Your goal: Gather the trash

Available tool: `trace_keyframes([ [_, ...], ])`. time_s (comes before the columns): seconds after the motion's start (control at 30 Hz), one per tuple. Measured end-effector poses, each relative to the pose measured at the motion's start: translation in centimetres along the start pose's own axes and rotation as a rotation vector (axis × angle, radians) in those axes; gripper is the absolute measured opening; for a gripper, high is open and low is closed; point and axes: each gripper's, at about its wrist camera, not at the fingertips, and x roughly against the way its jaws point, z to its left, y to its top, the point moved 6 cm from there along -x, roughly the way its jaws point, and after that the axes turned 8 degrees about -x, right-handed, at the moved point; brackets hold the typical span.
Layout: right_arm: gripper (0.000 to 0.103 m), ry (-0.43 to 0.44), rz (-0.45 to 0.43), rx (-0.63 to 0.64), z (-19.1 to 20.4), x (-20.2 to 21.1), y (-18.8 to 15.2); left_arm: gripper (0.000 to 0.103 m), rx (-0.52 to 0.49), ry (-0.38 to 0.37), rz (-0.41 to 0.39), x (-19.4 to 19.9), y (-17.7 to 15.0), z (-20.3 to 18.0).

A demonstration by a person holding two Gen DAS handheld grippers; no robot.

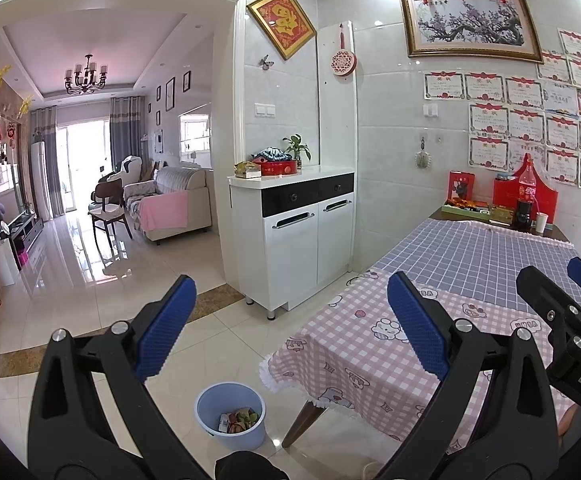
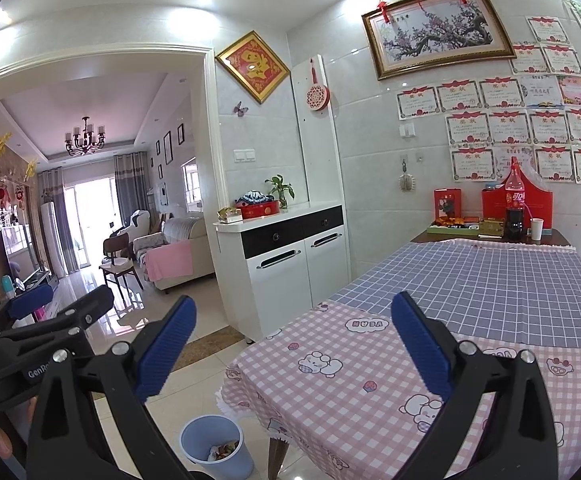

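We hold both tools up over the near end of the table (image 1: 370, 360), side by side. Our left tool (image 1: 290, 332) has its blue pads (image 1: 162, 328) spread wide apart with nothing between them. Our right tool (image 2: 294, 344) is likewise spread wide and grips nothing; its pads (image 2: 420, 348) frame the pink checked cloth (image 2: 330, 400) below.

Under the left tool, on the floor (image 1: 102, 312) just beside the table's near corner, stands the blue bin (image 1: 232, 414). The trash (image 1: 240, 420) lies inside it, a small heap of wrappers and scraps at the bottom. From the right tool the bin (image 2: 214, 444) sits below and to the left, near a table leg (image 2: 276, 458).

Ahead of both tools, past the pink cloth, a blue checked cloth (image 2: 490, 292) covers the far part of the table. At the far end, against the wall, stand a cola bottle (image 2: 515, 208), a white cup (image 2: 536, 229) just right of it, and red boxes (image 2: 448, 206). Ahead and left of the tools stands a white cabinet (image 1: 298, 232).
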Motion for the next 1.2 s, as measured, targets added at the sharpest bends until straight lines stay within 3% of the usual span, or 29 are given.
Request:
trace_keyframes([
  [1.2, 0.096, -0.002, 0.008, 0.003, 0.0, -0.2, -0.4, 0.094, -0.007, -0.006, 0.017, -0.5, -1.2, -0.5],
])
